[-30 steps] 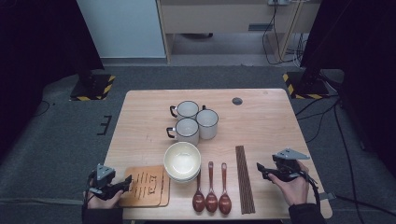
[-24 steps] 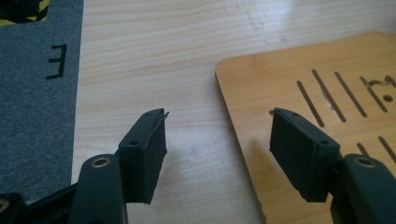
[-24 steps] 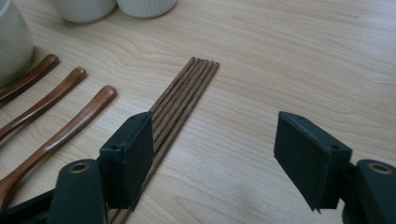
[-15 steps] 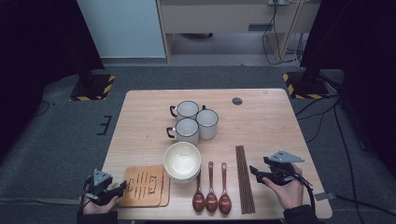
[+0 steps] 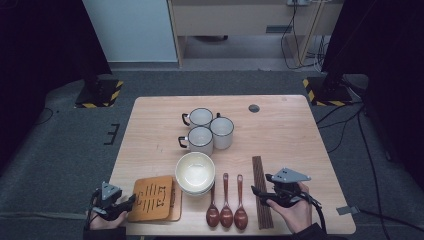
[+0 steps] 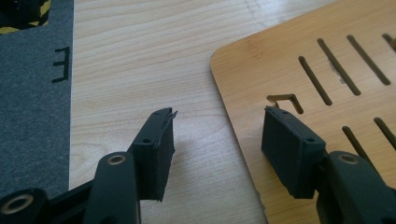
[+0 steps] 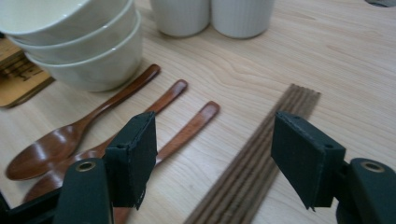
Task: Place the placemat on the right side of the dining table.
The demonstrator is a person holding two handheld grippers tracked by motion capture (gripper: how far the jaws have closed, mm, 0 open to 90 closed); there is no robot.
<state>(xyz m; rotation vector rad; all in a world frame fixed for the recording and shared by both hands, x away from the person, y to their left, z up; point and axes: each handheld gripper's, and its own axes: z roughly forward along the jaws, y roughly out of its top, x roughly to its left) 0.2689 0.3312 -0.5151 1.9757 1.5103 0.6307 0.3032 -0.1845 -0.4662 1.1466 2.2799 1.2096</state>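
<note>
A slotted wooden trivet (image 5: 152, 197) (image 6: 327, 70) lies at the table's front left. My left gripper (image 5: 131, 201) (image 6: 217, 135) sits low at its left edge, one jaw over bare table and the other over the trivet. The jaws have just been closing and stand apart with nothing pressed between them. A bundle of dark chopsticks (image 5: 261, 172) (image 7: 261, 154) lies front right, beside three wooden spoons (image 5: 226, 200) (image 7: 93, 126). My right gripper (image 5: 256, 192) (image 7: 215, 140) hovers open above the chopsticks' near end, having just closed slightly, its jaws straddling the bundle and the nearest spoon handle.
Stacked cream bowls (image 5: 195, 172) (image 7: 79, 42) stand just beyond the spoons, next to the trivet. Three white mugs (image 5: 210, 130) (image 7: 210, 14) cluster at the table's middle. A small dark disc (image 5: 254, 108) lies toward the far edge. The wooden table (image 5: 300, 135) ends close behind both hands.
My right hand has moved left, bringing its gripper from the bare table over the chopsticks' near end. The left hand has stayed at the trivet's edge.
</note>
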